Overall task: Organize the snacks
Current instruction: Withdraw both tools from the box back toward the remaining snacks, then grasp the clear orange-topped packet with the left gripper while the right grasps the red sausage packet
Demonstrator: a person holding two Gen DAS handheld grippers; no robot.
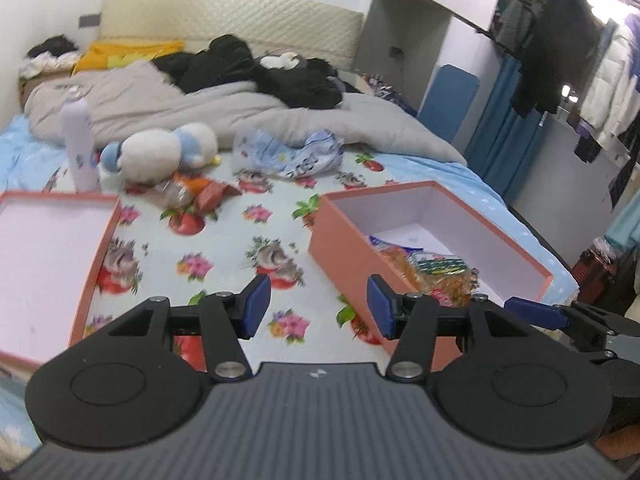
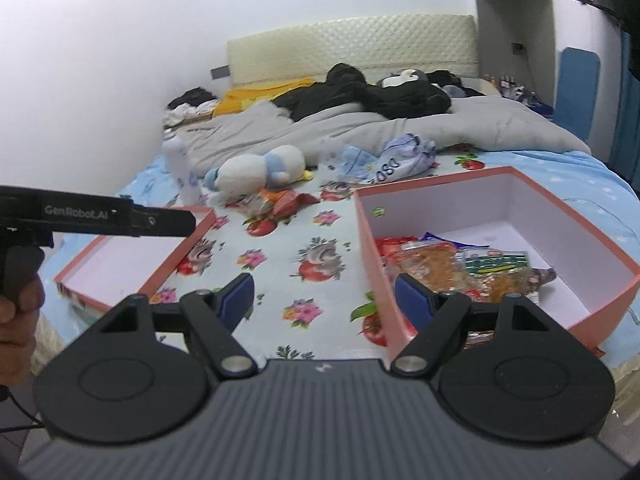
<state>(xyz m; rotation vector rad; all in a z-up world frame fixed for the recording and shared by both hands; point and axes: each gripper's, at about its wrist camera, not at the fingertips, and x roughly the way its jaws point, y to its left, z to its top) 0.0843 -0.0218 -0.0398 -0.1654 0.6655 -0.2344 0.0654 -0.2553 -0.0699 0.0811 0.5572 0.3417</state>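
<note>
A: Item one, pink box (image 2: pixel 600 280): rigid card, rectangular, white-lined, open-topped, on the floral bedsheet (image 1: pixel 224 240). Contents?

B: Several packed snacks (image 2: pixel 460 268), crinkled clear and foil wrappers, orange and green print, heaped in the box's near corner. Most of its floor is bare.

A: Item two, still outside the box?

B: Loose snack packets (image 1: pixel 196 194), orange-red and shiny, lying on the sheet well beyond the box, just in front of the plush toy (image 1: pixel 160 152). Judged about part done: those remain to go in.

A: Item three, box lid (image 1: pixel 52 248)?

B: Shallow, same pink card, lying upturned, well apart from the box on its far side from the room. Unfitted.

A: Tools?

B: Left gripper (image 1: pixel 318 306): blue pads spread, nothing between them, hovering beside the box's near wall. Right gripper (image 2: pixel 324 300): pads spread wider, empty, straddling that same wall's corner without touching.

A: Other goods?

B: Crumpled plastic bag (image 1: pixel 296 152) and white bottle (image 1: pixel 78 148), both beyond the box.
</note>
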